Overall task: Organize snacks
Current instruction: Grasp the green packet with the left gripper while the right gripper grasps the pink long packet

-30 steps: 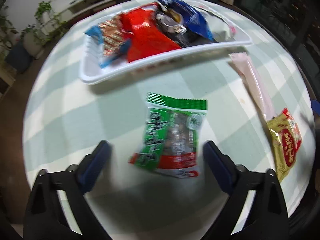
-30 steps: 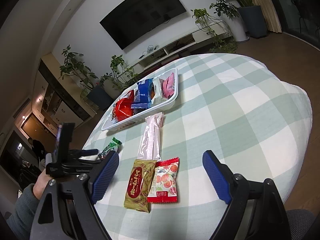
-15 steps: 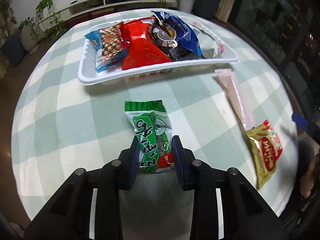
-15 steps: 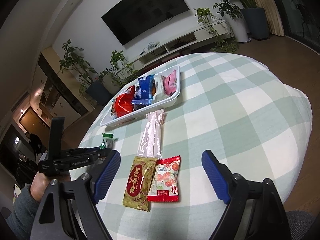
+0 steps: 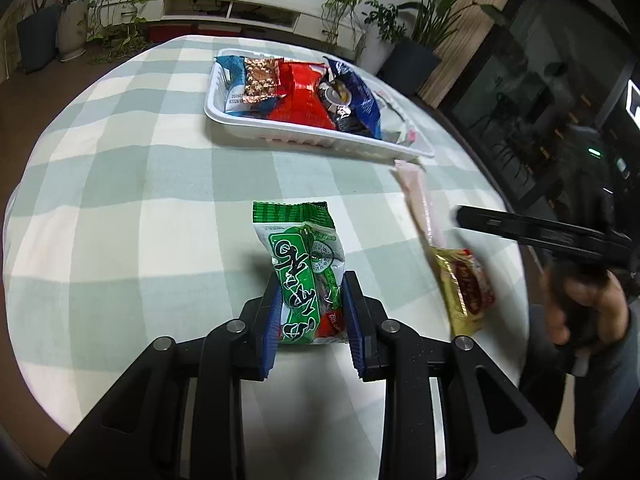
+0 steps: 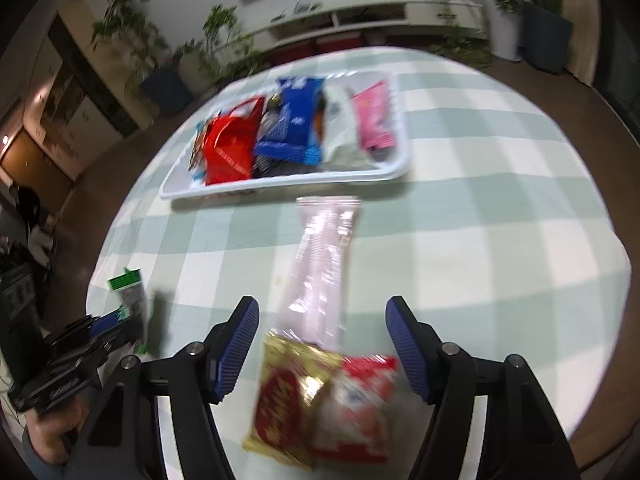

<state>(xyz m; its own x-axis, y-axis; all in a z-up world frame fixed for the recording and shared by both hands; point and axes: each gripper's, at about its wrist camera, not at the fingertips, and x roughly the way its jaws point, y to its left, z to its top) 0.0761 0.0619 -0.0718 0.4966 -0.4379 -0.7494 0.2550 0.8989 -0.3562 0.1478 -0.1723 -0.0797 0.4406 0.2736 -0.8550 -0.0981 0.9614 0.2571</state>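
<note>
Two grippers worked: left gripper (image 5: 311, 312) clenched the green snack pack (image 5: 306, 276). Right gripper (image 6: 322, 346) hung released (blurry) over gold packet (image 6: 286, 398); white tray (image 6: 280, 186) at 12 o'clock.

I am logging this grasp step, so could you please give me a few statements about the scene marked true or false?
1. The left hand-held gripper is shut on the green crinkly plastic snack packet. True.
2. The right hand-held gripper holds the long pale pink wrapper. False: its jaws are open, holding nothing.
3. The white rectangular plastic tray is empty. False: it holds several packets.
4. The gold foil packet lies on the green-and-white checked tablecloth. True.
</note>
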